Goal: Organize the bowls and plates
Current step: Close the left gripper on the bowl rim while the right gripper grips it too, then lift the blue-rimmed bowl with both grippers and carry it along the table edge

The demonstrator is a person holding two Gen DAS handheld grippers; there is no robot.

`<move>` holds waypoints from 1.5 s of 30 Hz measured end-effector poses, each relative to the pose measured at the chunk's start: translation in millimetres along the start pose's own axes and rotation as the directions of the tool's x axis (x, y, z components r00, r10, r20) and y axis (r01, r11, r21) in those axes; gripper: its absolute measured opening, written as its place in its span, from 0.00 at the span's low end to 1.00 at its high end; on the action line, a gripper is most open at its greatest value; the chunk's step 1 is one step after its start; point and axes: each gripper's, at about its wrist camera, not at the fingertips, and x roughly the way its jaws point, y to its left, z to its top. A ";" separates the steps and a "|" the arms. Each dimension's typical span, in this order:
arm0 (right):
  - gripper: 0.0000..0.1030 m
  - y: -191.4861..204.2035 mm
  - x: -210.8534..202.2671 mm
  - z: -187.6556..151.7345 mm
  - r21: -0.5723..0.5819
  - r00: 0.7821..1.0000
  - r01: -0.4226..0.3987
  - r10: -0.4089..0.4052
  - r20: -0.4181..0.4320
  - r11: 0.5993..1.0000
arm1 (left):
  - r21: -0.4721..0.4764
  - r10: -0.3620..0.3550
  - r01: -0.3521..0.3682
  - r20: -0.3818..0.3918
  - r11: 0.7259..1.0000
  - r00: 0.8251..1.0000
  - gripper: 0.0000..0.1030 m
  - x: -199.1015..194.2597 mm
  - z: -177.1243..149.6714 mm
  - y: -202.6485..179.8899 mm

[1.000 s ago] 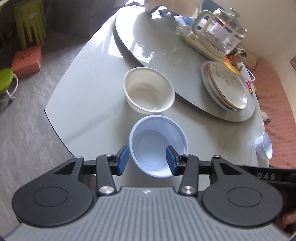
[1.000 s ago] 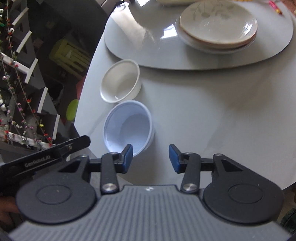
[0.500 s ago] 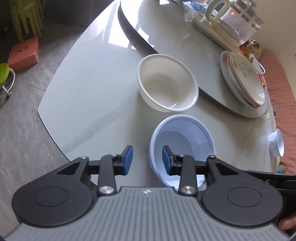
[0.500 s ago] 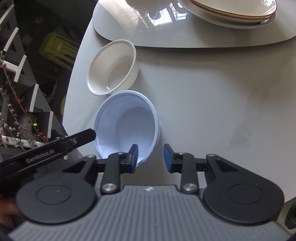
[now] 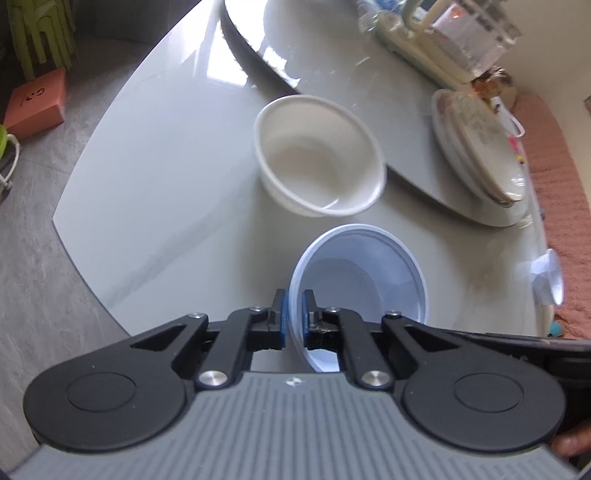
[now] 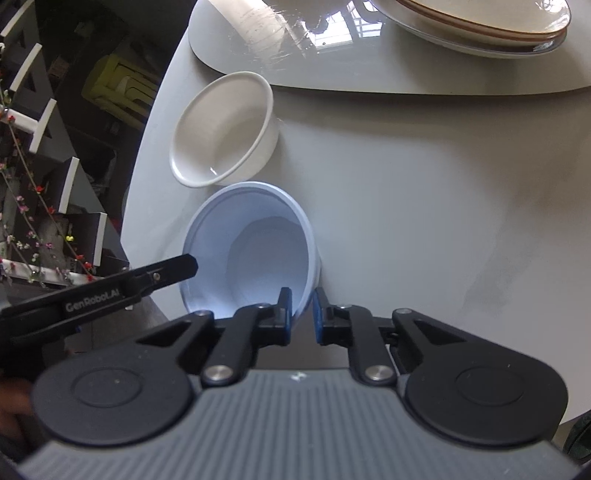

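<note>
A pale blue bowl (image 5: 365,280) sits near the table's front edge, with a white bowl (image 5: 317,155) just beyond it. My left gripper (image 5: 293,317) is shut on the blue bowl's left rim. My right gripper (image 6: 302,314) is shut on the same bowl's (image 6: 258,251) right rim. The white bowl (image 6: 225,129) shows behind it in the right wrist view. A stack of patterned plates (image 5: 480,147) rests on the grey turntable (image 5: 406,92), also in the right wrist view (image 6: 476,22).
A glass kettle on its base (image 5: 454,37) stands at the back of the turntable. A small white cup (image 5: 546,280) lies near the table's right edge by a pink bench (image 5: 561,206). An orange box (image 5: 37,103) and green stools (image 5: 40,33) stand on the floor left.
Both grippers have closed from open onto opposite sides of the blue bowl's rim. Both cameras have moved closer to the bowls.
</note>
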 end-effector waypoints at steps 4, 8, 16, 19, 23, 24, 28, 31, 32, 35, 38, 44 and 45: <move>0.12 -4.8 -14.8 4.2 0.015 0.999 -0.006 0.005 0.043 1.000 | 0.007 -0.027 0.027 0.003 1.000 1.000 0.08 -6.1 4.2 -11.0; 0.12 -13.3 -31.3 7.4 0.037 0.996 -0.001 -0.002 0.087 0.999 | 0.043 -0.056 0.056 0.011 0.998 0.998 0.08 -13.9 10.8 -31.9; 0.12 -40.5 -61.6 8.8 0.099 0.984 0.002 -0.019 0.177 0.995 | 0.131 -0.094 0.092 0.008 0.987 0.996 0.08 -18.4 27.4 -80.7; 0.12 -52.7 -72.8 9.4 0.107 0.980 0.007 -0.028 0.199 0.994 | 0.125 -0.129 0.127 0.012 0.984 0.992 0.08 -18.1 28.9 -97.0; 0.12 -73.4 -84.6 17.2 0.116 0.979 0.011 -0.034 0.201 0.993 | 0.089 -0.163 0.162 0.010 0.983 0.986 0.08 -10.6 27.4 -115.2; 0.12 -78.1 -85.9 20.2 0.113 0.979 0.009 -0.032 0.202 0.994 | 0.078 -0.168 0.167 0.010 0.983 0.986 0.08 -8.5 26.6 -118.6; 0.12 -96.8 -81.7 27.6 0.110 0.981 0.013 -0.034 0.189 0.994 | 0.074 -0.154 0.154 -0.004 0.985 0.988 0.08 7.5 22.3 -134.8; 0.12 -115.0 -76.5 30.7 0.145 0.986 0.015 -0.038 0.160 0.989 | 0.059 -0.143 0.145 -0.037 0.988 0.989 0.09 22.4 17.7 -144.9; 0.12 -119.2 -76.1 30.8 0.147 0.986 0.017 -0.040 0.160 0.989 | 0.058 -0.141 0.144 -0.047 0.988 0.989 0.09 28.2 15.0 -147.4; 0.12 -131.5 -77.3 30.0 0.143 0.986 0.023 -0.046 0.163 0.989 | 0.036 -0.140 0.144 -0.096 0.989 0.985 0.09 45.2 8.6 -152.7; 0.12 -142.2 -74.0 29.2 0.144 0.989 0.022 -0.042 0.141 0.989 | -0.006 -0.137 0.137 -0.121 0.991 0.983 0.09 53.7 0.5 -152.8; 0.12 -154.0 -63.7 32.0 0.128 0.995 0.014 -0.027 0.100 0.992 | 0.011 -0.122 0.125 -0.146 0.992 0.982 0.09 65.0 2.8 -157.7; 0.12 -155.1 -61.3 33.0 0.125 0.996 0.014 -0.025 0.089 0.992 | 0.013 -0.117 0.121 -0.147 0.993 0.982 0.09 66.2 4.0 -158.1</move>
